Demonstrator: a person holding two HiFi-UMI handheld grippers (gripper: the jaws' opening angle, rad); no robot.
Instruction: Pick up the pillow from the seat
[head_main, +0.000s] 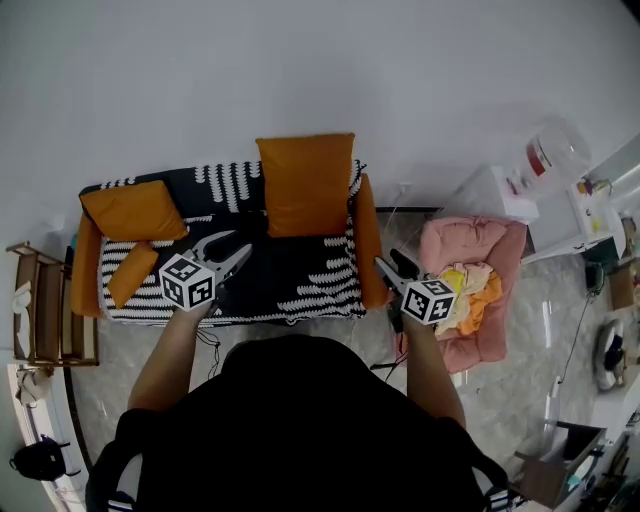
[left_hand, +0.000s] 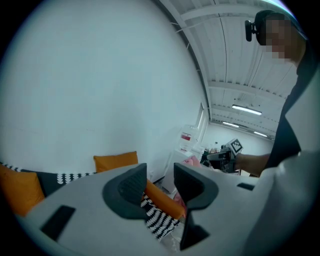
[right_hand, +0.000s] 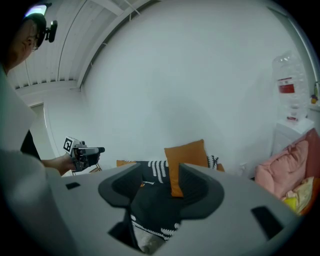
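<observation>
A large orange pillow stands upright against the back of a sofa seat that has a black-and-white cover. It also shows as the orange pillow past my right jaws and the orange pillow past my left ones. Two more orange pillows lie at the sofa's left end. My left gripper hovers open over the seat's front left, short of the pillow, nothing between its jaws. My right gripper hangs open and empty by the sofa's right armrest.
A pink padded chair piled with clothes stands right of the sofa. Behind it is a white water dispenser with a bottle. A wooden rack stands left of the sofa, and a black bag lies on the floor.
</observation>
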